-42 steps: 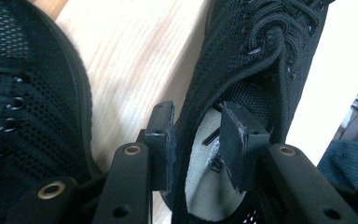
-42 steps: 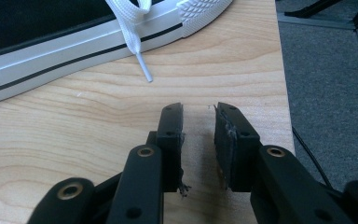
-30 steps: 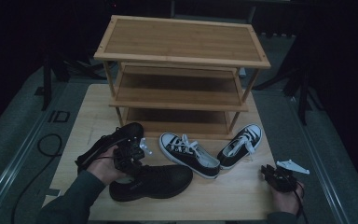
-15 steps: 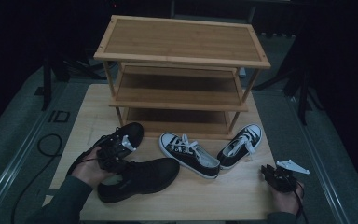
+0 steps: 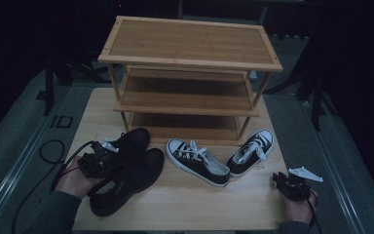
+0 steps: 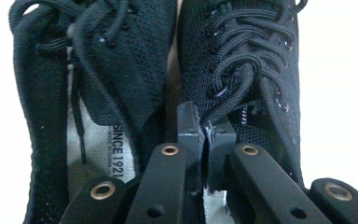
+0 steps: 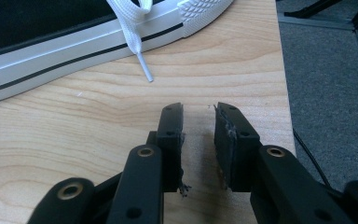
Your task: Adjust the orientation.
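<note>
Black shoes (image 5: 126, 173) lie lengthwise, toes toward rack (image 5: 190, 58).

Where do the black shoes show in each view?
High view: the black shoes lie front left on the table, at the left gripper.
Left gripper view: side by side across the picture, with the jaws shut on a lace of the right-hand shoe.
Right gripper view: it looks at a black-and-white sneaker instead.
Shared landmark: the light wooden table.
</note>
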{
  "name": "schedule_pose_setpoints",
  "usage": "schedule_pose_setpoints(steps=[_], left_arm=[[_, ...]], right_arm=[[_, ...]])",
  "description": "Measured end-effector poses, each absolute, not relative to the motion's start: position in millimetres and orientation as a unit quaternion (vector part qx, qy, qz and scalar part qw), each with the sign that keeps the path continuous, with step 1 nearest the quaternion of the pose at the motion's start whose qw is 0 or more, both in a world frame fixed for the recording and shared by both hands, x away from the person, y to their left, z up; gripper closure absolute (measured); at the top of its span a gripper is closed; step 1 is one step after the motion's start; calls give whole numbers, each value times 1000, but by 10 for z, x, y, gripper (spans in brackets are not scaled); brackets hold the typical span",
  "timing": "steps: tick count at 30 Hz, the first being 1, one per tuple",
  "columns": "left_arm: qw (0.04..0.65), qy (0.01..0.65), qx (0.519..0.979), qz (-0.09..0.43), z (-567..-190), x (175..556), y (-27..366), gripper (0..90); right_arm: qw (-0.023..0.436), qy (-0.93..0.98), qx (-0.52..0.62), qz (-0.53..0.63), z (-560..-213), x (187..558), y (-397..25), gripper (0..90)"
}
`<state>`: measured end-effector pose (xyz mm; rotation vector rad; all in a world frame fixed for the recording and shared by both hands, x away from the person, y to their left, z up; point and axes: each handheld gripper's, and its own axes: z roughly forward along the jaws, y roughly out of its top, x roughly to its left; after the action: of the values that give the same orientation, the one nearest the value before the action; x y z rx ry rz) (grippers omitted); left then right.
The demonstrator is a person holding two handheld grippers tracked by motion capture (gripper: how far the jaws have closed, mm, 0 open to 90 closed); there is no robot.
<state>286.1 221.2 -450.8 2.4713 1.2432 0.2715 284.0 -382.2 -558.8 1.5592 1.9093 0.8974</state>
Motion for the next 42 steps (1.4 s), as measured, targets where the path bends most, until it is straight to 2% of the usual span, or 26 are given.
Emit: schedule_pose_setpoints(steps=[9, 18, 27, 30, 35, 42], left_arm=[[172, 436, 877, 104, -4505, 2854, 2190, 863], [189, 423, 880, 109, -4408, 2814, 2204, 642], [211, 415, 877, 121, -4252, 2825, 2153, 606], [220, 413, 875, 125, -4210, 2854, 2113, 616], [228, 397, 880, 126, -4170, 2938, 1926, 721], [236, 381, 886, 117, -4192, 3065, 1658, 761]], right_arm=[[256, 704, 574, 331, -5588, 2840, -3824, 719], [256, 704, 573, 331, -5588, 2839, -3821, 718], [256, 705, 573, 331, -5589, 2839, -3820, 718], [256, 705, 573, 331, -5589, 2839, -3821, 718], [256, 705, 573, 331, -5589, 2839, -3820, 718], [254, 704, 573, 333, -5588, 2840, -3823, 718]])
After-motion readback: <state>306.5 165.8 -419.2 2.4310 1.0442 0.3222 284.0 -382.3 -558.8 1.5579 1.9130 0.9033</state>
